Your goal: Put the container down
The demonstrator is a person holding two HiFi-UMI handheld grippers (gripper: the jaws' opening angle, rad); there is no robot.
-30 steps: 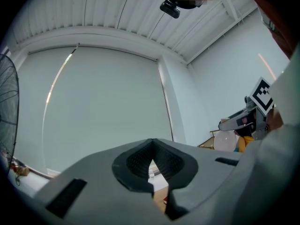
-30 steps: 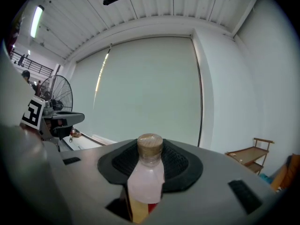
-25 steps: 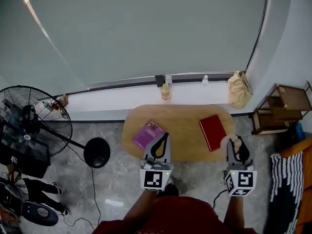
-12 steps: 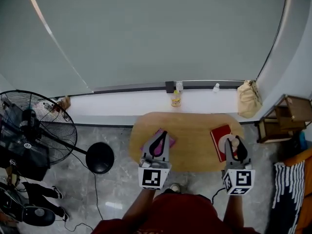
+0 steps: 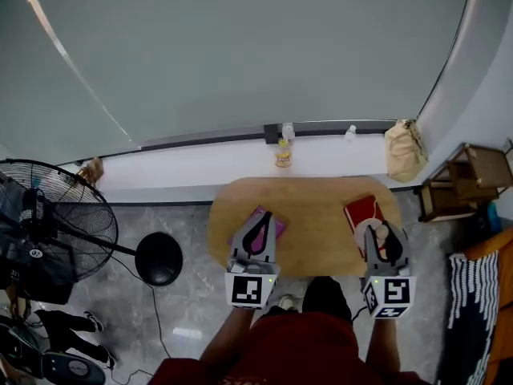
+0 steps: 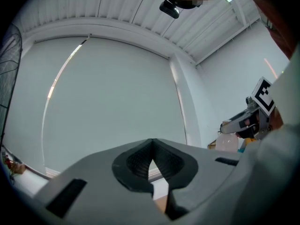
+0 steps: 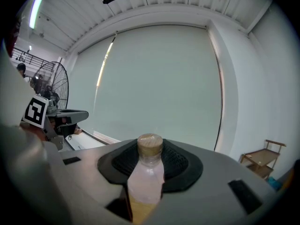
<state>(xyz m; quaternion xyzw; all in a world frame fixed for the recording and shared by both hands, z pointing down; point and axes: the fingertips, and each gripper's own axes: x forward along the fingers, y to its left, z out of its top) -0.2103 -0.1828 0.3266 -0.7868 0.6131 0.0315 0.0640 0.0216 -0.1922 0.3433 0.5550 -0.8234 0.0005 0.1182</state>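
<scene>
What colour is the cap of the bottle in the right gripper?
Tan, like cork: the cap shows best in the right gripper view.

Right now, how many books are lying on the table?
2. A purple book lies at the table's left, partly under the left gripper; a red book lies at its right end, partly behind the right gripper.

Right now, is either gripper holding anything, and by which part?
Right gripper holds the small capped bottle by its body, fingers on either side below the neck, cap free. Left gripper is shut and empty.
</scene>
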